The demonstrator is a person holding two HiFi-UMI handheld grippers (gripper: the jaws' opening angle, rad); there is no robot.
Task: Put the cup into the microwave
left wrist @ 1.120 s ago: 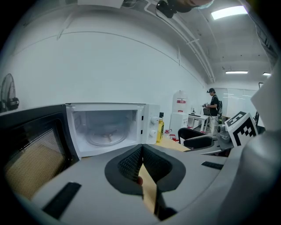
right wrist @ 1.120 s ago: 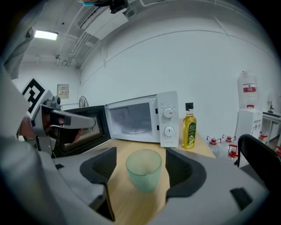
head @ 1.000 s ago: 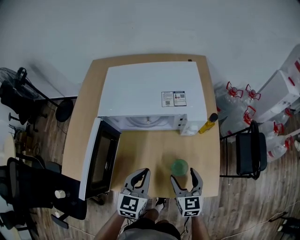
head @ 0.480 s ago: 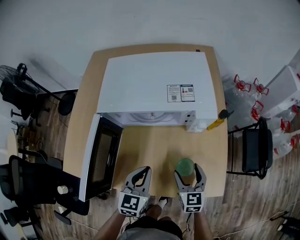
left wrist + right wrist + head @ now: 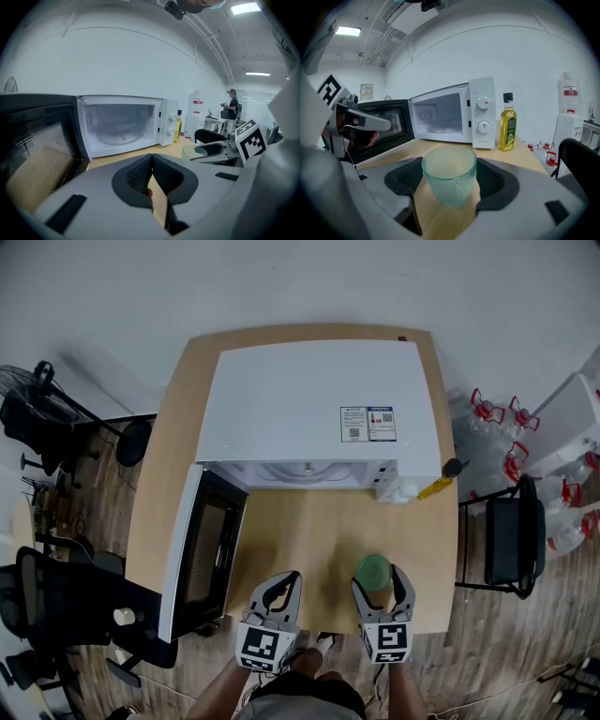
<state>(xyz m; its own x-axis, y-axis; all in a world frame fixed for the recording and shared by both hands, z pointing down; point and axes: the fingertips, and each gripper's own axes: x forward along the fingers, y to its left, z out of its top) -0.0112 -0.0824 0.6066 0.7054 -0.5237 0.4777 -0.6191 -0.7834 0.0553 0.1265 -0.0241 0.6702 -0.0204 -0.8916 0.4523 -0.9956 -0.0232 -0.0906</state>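
A pale green glass cup (image 5: 372, 570) stands upright on the wooden table (image 5: 300, 531) near its front edge, right of centre. My right gripper (image 5: 380, 579) is open, and the cup (image 5: 450, 180) sits between its two pads, which stand close on either side. To the cup's left my left gripper (image 5: 286, 583) is shut on nothing, its pads pressed together (image 5: 151, 176). The white microwave (image 5: 309, 409) fills the back of the table. Its door (image 5: 202, 559) is swung open to the left, and the cavity (image 5: 440, 117) shows an empty turntable.
A yellow oil bottle (image 5: 436, 488) stands by the microwave's right front corner. The open door juts toward the table's front left. Black chairs (image 5: 56, 606) crowd the floor on the left, a black chair (image 5: 511, 540) and water jugs (image 5: 497, 427) on the right.
My right gripper has slid forward, so the cup that stood ahead of its fingertips is now between the jaws. The cup and my left gripper have stayed in place.
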